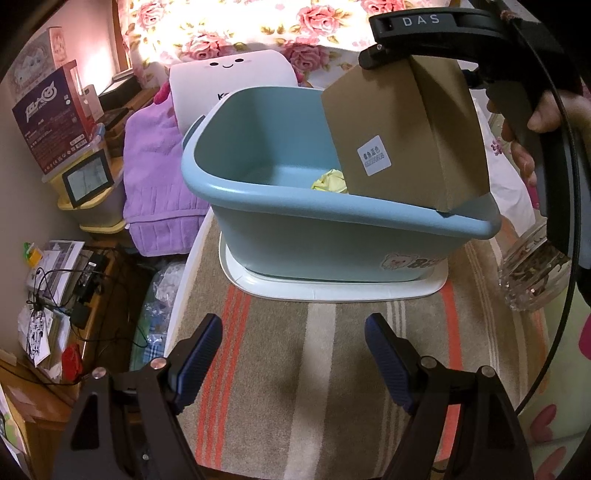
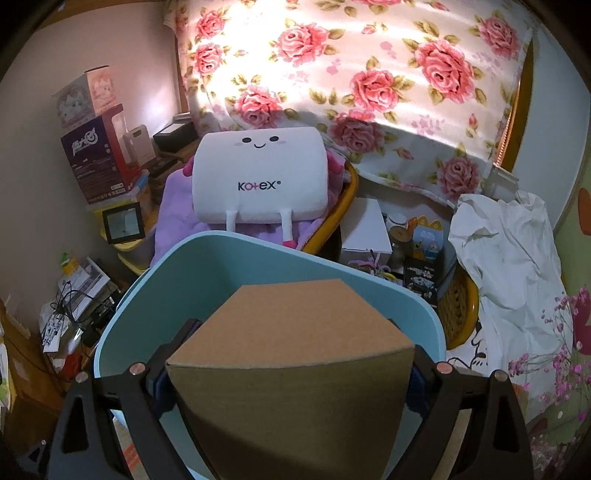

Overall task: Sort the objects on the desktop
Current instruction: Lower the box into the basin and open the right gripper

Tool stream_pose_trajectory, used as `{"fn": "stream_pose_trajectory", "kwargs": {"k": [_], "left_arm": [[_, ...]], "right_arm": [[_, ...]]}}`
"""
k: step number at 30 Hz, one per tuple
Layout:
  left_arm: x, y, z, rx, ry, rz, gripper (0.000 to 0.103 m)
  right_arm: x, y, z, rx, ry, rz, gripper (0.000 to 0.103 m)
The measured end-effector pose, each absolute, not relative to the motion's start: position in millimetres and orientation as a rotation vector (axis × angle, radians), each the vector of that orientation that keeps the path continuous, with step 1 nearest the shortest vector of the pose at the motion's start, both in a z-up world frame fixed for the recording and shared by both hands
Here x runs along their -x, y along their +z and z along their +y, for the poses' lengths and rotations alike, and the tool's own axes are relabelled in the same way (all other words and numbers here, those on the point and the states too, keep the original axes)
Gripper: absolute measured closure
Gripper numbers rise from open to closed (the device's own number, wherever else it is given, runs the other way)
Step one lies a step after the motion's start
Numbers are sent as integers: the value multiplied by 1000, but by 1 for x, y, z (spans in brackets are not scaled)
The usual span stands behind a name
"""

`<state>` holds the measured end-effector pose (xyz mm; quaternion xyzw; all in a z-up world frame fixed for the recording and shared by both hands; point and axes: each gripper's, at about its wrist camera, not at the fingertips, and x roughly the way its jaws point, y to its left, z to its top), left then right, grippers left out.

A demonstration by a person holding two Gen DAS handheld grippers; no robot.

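The right claw (image 2: 291,369) grips a plain brown cardboard box (image 1: 402,136), tilted over the light blue plastic tub (image 1: 295,229). The left claw (image 1: 293,365) hangs open and empty above the striped surface (image 1: 314,369). Crumpled yellow paper (image 1: 330,181) lies in the tub.

"Kotex" on the white plush pillow (image 2: 260,177) (smiley above); "DAS" on the right gripper (image 1: 421,20).

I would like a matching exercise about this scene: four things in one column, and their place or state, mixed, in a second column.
1. cardboard box
2. yellow crumpled paper
3. blue tub
4. left tool

a. lies on the tub's floor
b. open, holds nothing
c. stands on a white tray
d. held between the right tool's fingers over the tub

Pairs: 1-d, 2-a, 3-c, 4-b
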<state>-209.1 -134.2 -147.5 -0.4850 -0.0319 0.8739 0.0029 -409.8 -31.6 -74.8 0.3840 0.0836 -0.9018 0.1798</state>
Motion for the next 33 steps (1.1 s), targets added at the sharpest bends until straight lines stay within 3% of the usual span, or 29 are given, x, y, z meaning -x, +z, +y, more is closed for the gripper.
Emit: {"fn": "stream_pose_trajectory", "kwargs": {"k": [33], "left_arm": [[201, -137, -123, 1468, 2732, -71, 20]], "right_arm": [[395, -53, -9, -1226, -2634, 227, 6]]}}
